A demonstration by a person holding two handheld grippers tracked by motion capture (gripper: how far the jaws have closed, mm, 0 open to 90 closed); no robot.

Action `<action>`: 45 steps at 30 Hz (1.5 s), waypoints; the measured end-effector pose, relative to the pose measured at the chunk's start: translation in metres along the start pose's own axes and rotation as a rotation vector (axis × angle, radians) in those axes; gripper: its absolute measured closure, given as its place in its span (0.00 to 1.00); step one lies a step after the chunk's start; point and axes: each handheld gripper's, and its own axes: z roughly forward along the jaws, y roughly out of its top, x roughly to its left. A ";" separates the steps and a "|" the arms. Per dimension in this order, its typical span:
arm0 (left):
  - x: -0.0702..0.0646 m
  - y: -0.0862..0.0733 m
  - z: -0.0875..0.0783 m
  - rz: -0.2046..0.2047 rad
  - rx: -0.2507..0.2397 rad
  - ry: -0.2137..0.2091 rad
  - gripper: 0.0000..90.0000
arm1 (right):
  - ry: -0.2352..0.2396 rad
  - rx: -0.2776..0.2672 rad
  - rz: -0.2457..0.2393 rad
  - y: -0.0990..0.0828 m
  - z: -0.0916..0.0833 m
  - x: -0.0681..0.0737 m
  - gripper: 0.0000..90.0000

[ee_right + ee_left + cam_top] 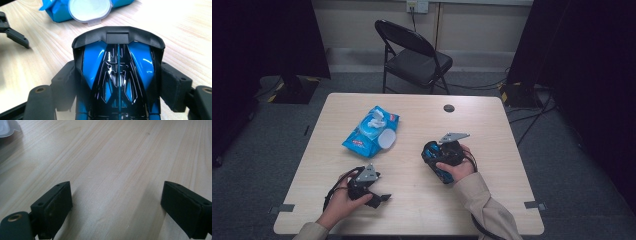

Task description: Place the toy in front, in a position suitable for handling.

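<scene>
A blue and black toy car (117, 72) sits between the jaws of my right gripper (119, 86), whose pads (175, 83) press on both its sides. In the high view the right gripper (433, 154) holds the car (438, 170) just above the table's right middle, pointing left toward a blue pack of wet wipes (371, 131) with its white lid (386, 139) flipped open. The pack (58, 11) and its lid (90, 10) lie just beyond the car. My left gripper (379, 199) rests near the front left edge. Its jaws stand wide open over bare wood (118, 207).
The light wooden table (492, 200) has a small dark round disc (449, 108) near its far edge. A black folding chair (412, 55) stands behind the table. Dark curtains hang at both sides, and cables run across the floor at the right.
</scene>
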 end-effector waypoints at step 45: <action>0.000 0.000 0.000 0.000 0.000 0.000 0.10 | -0.026 0.044 -0.047 -0.027 -0.037 -0.006 0.20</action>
